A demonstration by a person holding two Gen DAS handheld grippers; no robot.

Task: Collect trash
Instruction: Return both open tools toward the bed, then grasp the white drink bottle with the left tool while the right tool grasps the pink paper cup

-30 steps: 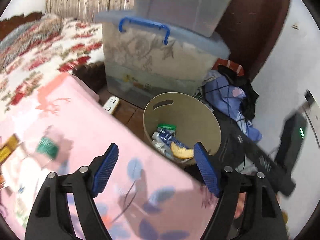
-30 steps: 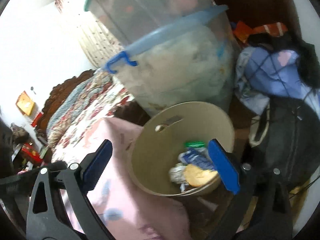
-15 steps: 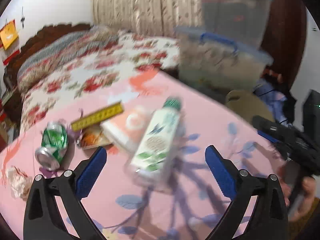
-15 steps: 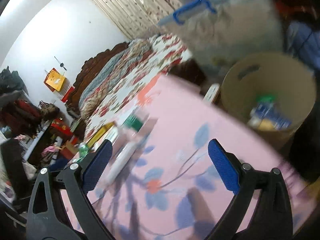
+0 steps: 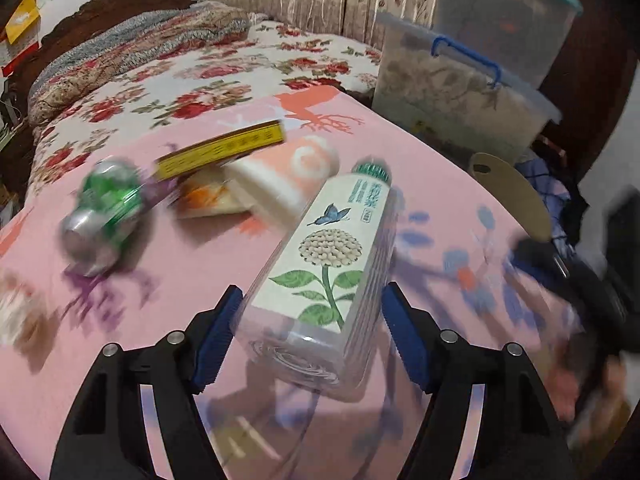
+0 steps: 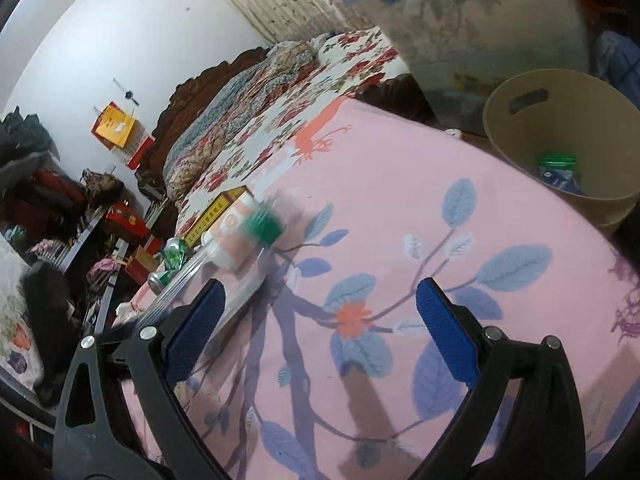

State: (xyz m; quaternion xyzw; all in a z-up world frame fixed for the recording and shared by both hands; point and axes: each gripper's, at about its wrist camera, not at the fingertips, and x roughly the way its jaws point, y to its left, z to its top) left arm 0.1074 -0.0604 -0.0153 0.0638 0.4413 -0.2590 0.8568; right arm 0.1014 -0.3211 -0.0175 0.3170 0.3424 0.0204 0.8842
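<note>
A: Left to right in the left wrist view, what's on the pink floral sheet (image 5: pixel 248 248)?

B: At nine o'clock a crushed green can (image 5: pixel 105 216), blurred. Toward eleven o'clock a yellow box (image 5: pixel 222 150) lies over a peach-and-white packet (image 5: pixel 286 178). In the middle lies the clear bottle (image 5: pixel 332 264) with the flower label, green cap pointing to twelve o'clock.

A: And the left tongs (image 5: pixel 310 338)?

B: Their blue pads flank the bottle's base, one on each side, and the jaws are closing. I see a sliver of gap on both sides, so they're not clamped on it.

A: The bin?

B: The tan trash bin (image 5: pixel 516 196) is at three o'clock past the sheet's edge, beside the stacked storage tubs (image 5: pixel 452 108).

A: The right tongs (image 6: pixel 320 334)?

B: Spread wide over bare sheet, nothing between them. In that view the bottle (image 6: pixel 224 268) lies at nine o'clock and the bin (image 6: pixel 520 136), with wrappers (image 6: pixel 558 172) inside, at two o'clock.
</note>
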